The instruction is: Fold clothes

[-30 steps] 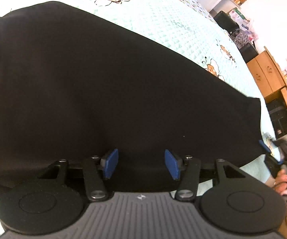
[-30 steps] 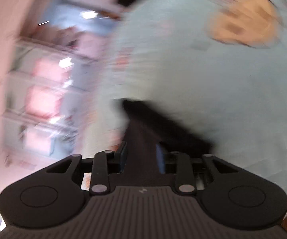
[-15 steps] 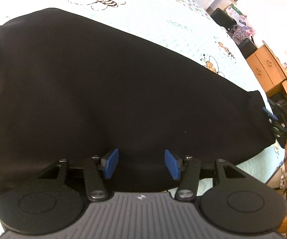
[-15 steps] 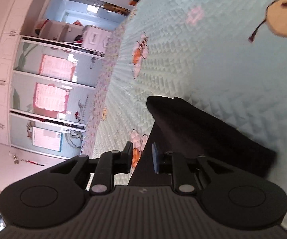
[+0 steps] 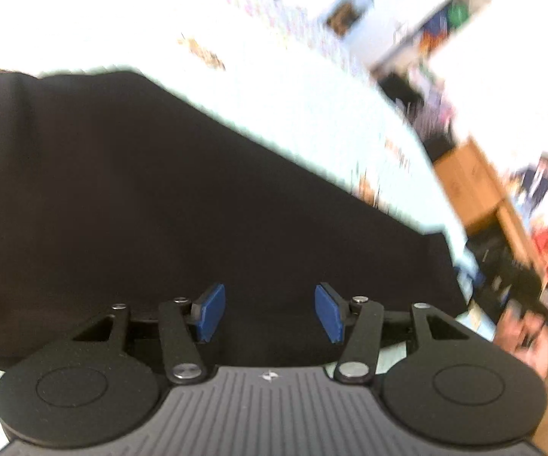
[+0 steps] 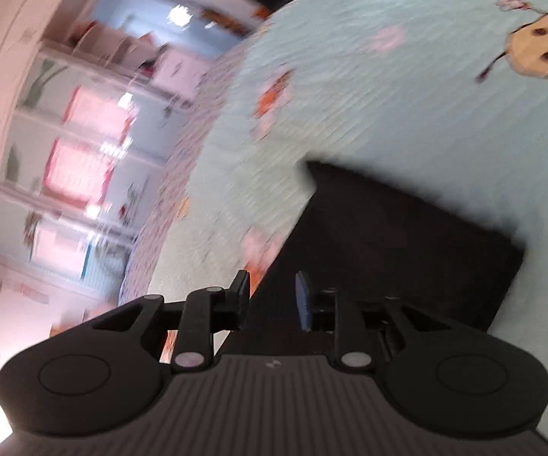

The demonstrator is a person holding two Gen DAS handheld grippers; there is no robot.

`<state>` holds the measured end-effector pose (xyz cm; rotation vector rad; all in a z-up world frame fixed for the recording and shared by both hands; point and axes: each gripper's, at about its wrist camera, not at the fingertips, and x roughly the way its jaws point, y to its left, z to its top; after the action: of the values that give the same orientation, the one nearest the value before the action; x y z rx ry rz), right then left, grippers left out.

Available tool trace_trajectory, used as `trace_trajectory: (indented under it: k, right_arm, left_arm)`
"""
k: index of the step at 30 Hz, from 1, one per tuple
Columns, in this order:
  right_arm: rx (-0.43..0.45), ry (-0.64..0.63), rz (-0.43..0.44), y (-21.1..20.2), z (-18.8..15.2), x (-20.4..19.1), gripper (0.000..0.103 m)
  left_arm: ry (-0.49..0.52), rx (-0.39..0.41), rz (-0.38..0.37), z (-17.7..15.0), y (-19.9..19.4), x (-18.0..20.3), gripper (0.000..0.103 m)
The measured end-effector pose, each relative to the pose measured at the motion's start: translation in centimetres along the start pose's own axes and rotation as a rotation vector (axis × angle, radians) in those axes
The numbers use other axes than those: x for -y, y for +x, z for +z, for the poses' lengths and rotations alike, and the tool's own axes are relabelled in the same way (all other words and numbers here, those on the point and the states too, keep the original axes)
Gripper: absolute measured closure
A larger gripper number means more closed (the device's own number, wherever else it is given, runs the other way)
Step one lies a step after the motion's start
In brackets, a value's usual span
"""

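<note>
No writing reads clearly in either view; blur smears the pink posters (image 6: 80,167) on the cupboard doors, and only a small pale mark shows on each claw's body.

Your left claw (image 5: 270,313) stands apart with nothing between its blue pads, just above the near hem of the black cloth (image 5: 159,209). The cloth lies flat on the bed (image 5: 293,87), its far edge running straight from upper left down to a corner at the right. Beyond that edge the pale bee-print cover is bare.

Your right claw (image 6: 272,298) has just been opening; its pads stand apart and do not press the cloth (image 6: 388,235), whose edge runs between them. The cloth's folded corner points up the bed (image 6: 388,114), with open cover on both sides.
</note>
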<state>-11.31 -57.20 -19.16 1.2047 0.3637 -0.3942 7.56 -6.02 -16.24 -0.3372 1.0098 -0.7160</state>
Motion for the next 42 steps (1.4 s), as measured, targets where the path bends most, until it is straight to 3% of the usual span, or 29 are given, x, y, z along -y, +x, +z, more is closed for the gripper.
trace_trajectory:
  k: [3,7,11,16,20,21,22,23,26,27,31,33,34,36,37,38,42]
  right_arm:
    - [-0.084,-0.087,0.083,0.1,-3.7,-2.7,0.073]
    - [-0.277,-0.197,0.227,1.5,-9.4,-6.3,0.072]
    - [-0.464,-0.270,0.247,4.7,-15.1,-9.0,0.072]
    - [-0.636,-0.258,0.290,8.4,-20.7,-11.0,0.071]
    - [-0.739,-0.269,0.237,11.1,-24.0,-10.3,0.073]
    - [-0.761,-0.269,0.187,11.7,-24.8,-9.5,0.075]
    - [-0.770,-0.266,0.145,12.2,-25.2,-8.6,0.103]
    - [-0.778,-0.262,0.105,12.7,-25.5,-7.7,0.103]
    - [-0.794,-0.237,0.091,12.0,-24.8,-8.1,0.103]
    - [-0.789,-0.274,0.094,11.6,-24.8,-9.1,0.097]
    - [-0.815,-0.359,0.190,11.5,-26.1,-13.4,0.095]
    - [-0.848,-0.379,0.245,12.2,-27.9,-15.1,0.095]
    - [-0.866,-0.390,0.266,12.6,-28.8,-15.8,0.095]
    - [-0.909,-0.420,0.224,13.9,-31.1,-15.7,0.095]
    - [-0.930,-0.435,0.201,14.6,-32.3,-15.6,0.101]
    - [-0.932,-0.455,0.130,15.0,-33.1,-14.8,0.103]
    - [-0.933,-0.405,0.144,14.5,-32.8,-13.8,0.103]
  left_arm:
    - [-0.080,0.074,0.002,1.1,-3.7,-3.1,0.045]
    - [-0.128,0.125,0.102,0.7,-6.7,-6.9,0.044]
    - [-0.201,0.136,0.140,0.0,-8.2,-9.8,0.044]
    - [-0.183,0.165,0.182,0.3,-10.0,-11.4,0.044]
    - [-0.206,0.144,0.246,0.3,-9.4,-13.9,0.044]
    - [-0.221,0.134,0.256,0.2,-8.9,-14.8,0.046]
    - [-0.236,0.123,0.265,0.0,-8.5,-15.8,0.046]
    - [-0.250,0.134,0.244,-0.1,-8.7,-16.1,0.046]
    - [-0.232,0.127,0.232,0.3,-9.1,-15.7,0.046]
    - [-0.239,0.127,0.233,0.4,-9.3,-15.5,0.046]
    - [-0.210,0.139,0.195,0.7,-9.8,-13.5,0.044]
    - [-0.172,0.146,0.148,0.8,-9.7,-12.6,0.037]
    - [-0.155,0.129,0.162,0.5,-9.2,-12.4,0.034]
    - [-0.142,0.077,0.212,-0.2,-7.8,-12.7,0.035]
    - [-0.151,0.054,0.217,-0.7,-7.2,-13.5,0.037]
    - [-0.138,0.063,0.207,-1.2,-7.6,-13.9,0.040]
    - [-0.125,0.072,0.188,-2.0,-8.3,-14.6,0.041]
